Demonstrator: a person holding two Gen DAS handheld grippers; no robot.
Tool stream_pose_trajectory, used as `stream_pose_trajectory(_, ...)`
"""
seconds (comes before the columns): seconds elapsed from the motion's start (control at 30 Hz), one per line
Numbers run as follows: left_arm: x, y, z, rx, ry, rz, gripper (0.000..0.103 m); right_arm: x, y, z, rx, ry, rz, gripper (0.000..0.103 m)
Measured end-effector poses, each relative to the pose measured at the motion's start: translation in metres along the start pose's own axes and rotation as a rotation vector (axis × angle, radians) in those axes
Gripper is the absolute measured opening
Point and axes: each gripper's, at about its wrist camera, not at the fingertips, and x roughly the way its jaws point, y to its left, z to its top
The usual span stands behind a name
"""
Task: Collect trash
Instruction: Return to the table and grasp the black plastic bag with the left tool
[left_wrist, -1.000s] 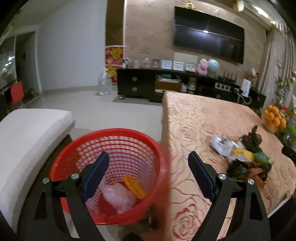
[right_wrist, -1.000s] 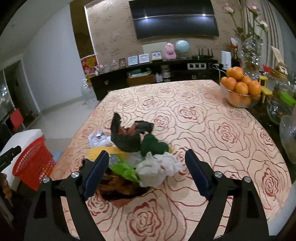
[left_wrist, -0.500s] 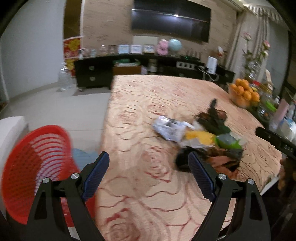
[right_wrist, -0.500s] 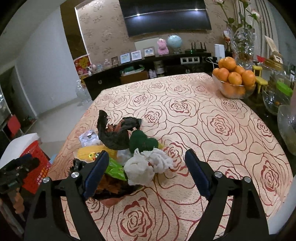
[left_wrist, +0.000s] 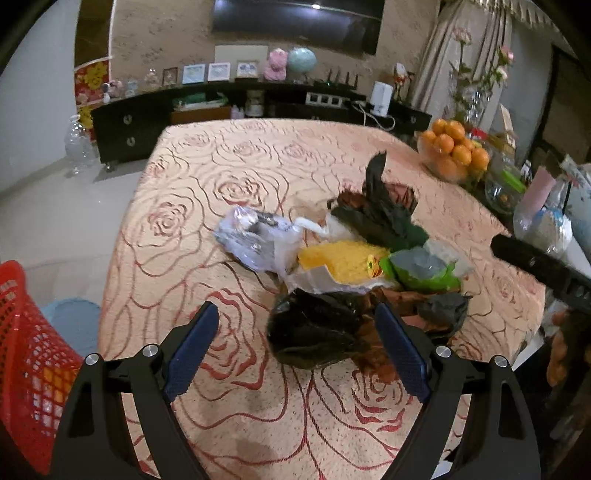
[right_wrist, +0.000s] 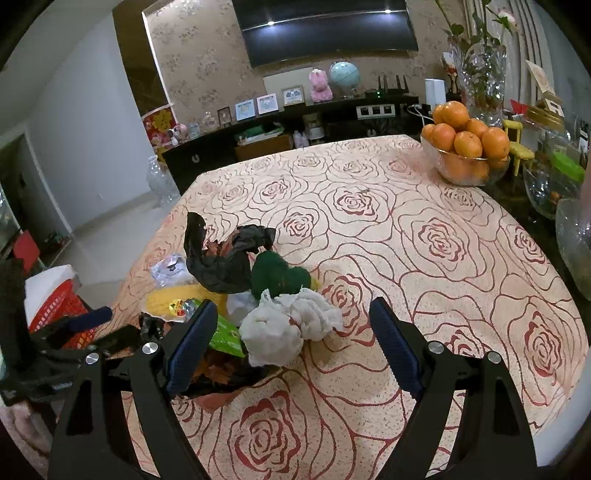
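A pile of trash lies on the rose-patterned tablecloth (left_wrist: 229, 173): a clear plastic bag (left_wrist: 255, 236), a yellow wrapper (left_wrist: 343, 262), a green wrapper (left_wrist: 424, 269), dark bags (left_wrist: 380, 218) and a crumpled black bag (left_wrist: 314, 332). My left gripper (left_wrist: 296, 308) is open, and the black bag sits just ahead between its fingers, untouched. In the right wrist view, my right gripper (right_wrist: 291, 306) is open over a white tissue wad (right_wrist: 291, 328), with a green wad (right_wrist: 277, 275) behind it. The red basket (left_wrist: 26, 350) stands off the table's left edge.
A glass bowl of oranges (right_wrist: 465, 147) and glass jars (right_wrist: 554, 184) stand at the table's far right. A dark TV cabinet (left_wrist: 129, 125) runs along the back wall. A white cushioned seat (right_wrist: 48, 280) is behind the basket. The table's near edge is close below both grippers.
My left gripper swung right from above the red basket to over the table, ending at the black bag. The right gripper stayed over the tissue wad. Both stayed open.
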Motion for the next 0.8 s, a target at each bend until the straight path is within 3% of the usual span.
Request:
stream_pose_trajectory(0.03,0.004,-0.001,-0.001,0.004,0.008,0.003,0.079,0.001,0.000,0.000,0.001,0.002,0.000,0.081)
stream_pose_trajectory(0.1,0.012,0.000,-0.004,0.002,0.034,-0.011,0.059,0.002,-0.001,0.000,0.005,0.006,0.001,0.081)
stream_pose_trajectory(0.17,0.017,0.004,-0.008,-0.020,0.045,-0.035,0.052,0.003,-0.002,-0.001,0.012,0.013,0.006,0.081)
stream_pose_trajectory(0.3,0.017,0.007,-0.010,-0.040,0.031,-0.076,0.027,0.006,-0.003,-0.001,0.021,0.025,0.020,0.081)
stream_pose_trajectory(0.57,0.004,0.009,-0.014,-0.038,0.002,-0.045,0.023,0.006,-0.005,-0.001,0.038,0.019,0.019,0.081)
stream_pose_trajectory(0.8,-0.037,0.022,-0.020,-0.047,-0.069,0.032,0.023,0.002,-0.022,0.003,0.100,-0.005,0.011,0.081)
